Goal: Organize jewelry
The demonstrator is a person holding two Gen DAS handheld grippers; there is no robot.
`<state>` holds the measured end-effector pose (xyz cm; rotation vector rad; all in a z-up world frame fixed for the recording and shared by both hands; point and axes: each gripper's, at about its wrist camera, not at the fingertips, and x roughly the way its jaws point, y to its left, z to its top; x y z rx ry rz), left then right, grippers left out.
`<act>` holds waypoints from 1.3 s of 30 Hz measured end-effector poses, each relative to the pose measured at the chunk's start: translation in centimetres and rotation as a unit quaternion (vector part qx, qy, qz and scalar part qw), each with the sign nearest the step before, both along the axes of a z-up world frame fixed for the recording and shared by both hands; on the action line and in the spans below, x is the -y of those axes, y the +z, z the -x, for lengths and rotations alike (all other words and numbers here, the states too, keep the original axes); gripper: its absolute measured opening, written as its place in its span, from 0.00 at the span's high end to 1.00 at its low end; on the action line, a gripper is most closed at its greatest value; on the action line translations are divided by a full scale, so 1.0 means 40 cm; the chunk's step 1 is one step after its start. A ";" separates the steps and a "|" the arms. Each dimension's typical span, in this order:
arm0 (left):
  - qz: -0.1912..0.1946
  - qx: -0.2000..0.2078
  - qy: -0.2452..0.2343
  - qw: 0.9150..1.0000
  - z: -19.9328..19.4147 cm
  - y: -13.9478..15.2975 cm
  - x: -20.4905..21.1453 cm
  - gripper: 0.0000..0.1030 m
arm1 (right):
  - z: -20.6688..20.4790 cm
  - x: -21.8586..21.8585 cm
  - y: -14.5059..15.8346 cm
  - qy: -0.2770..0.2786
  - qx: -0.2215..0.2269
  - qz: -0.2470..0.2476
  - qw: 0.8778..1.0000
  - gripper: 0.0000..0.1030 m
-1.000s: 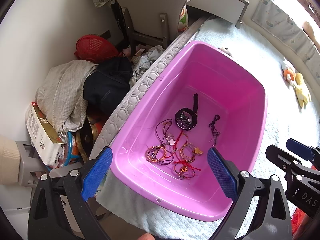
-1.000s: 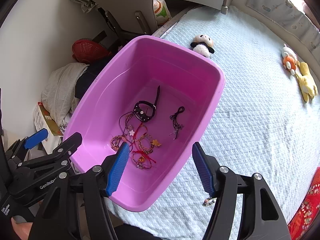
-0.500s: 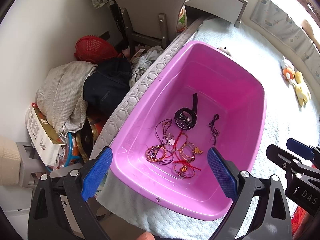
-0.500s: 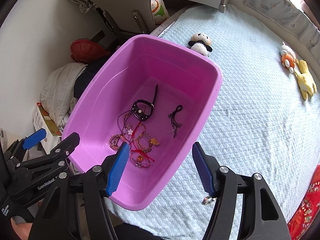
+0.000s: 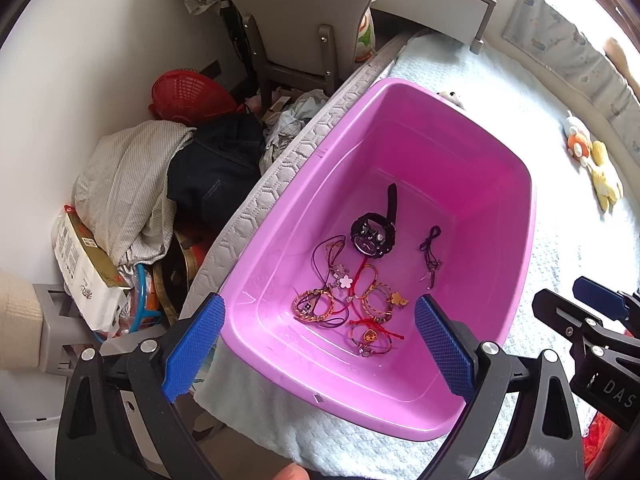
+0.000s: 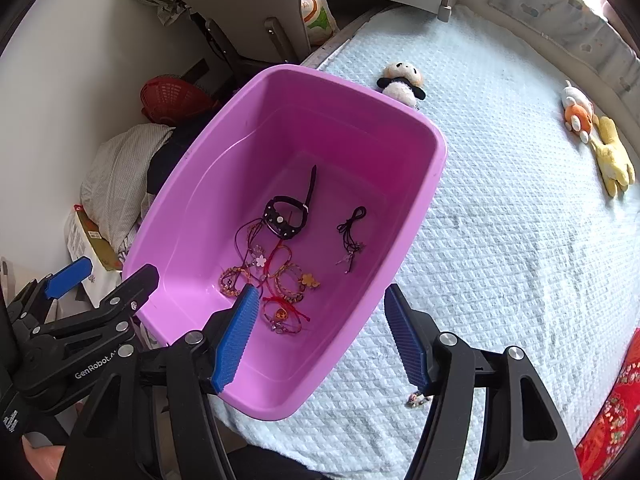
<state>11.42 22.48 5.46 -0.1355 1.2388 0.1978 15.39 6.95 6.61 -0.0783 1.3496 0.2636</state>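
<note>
1. The left gripper [image 5: 318,344] is spread wide and holds nothing; it hangs over the near end of the pink tub [image 5: 516,272], its blue pads on either side of the jewelry pile.
2. The right gripper [image 6: 320,336] is likewise spread and empty, one pad over the tub's inside, the other outside the tub's right wall, above the bed [image 6: 520,240].
3. Inside the tub, on its floor, lies a tangle of bracelets [image 5: 352,304] in red, gold and purple cords, one with a white flower charm [image 5: 345,281].
4. Just beyond the tangle, toward the tub's far end, lies a black watch [image 5: 373,235] with its strap stretched out.
5. To the right of the watch, apart from the pile, lies a dark cord necklace [image 5: 431,255].
6. A small beaded trinket [image 6: 416,400] lies on the bed outside the tub's near right corner.
7. Beyond the tub's far rim sits a panda plush [image 6: 402,80]; to the tub's left, off the bed, are a heap of clothes [image 5: 132,184] and a red basket [image 5: 188,96].
</note>
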 end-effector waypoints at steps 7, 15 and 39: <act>0.001 -0.002 0.002 1.000 -0.002 -0.004 0.000 0.09 | 0.002 -0.001 -0.002 0.000 -0.002 0.000 1.000 0.39; 0.002 -0.002 0.003 1.000 -0.001 -0.004 0.001 0.09 | 0.004 -0.003 -0.008 0.002 -0.003 0.000 1.000 0.39; 0.002 -0.016 0.007 1.000 -0.005 -0.016 -0.001 0.06 | 0.011 -0.004 -0.023 0.004 -0.007 0.000 1.000 0.39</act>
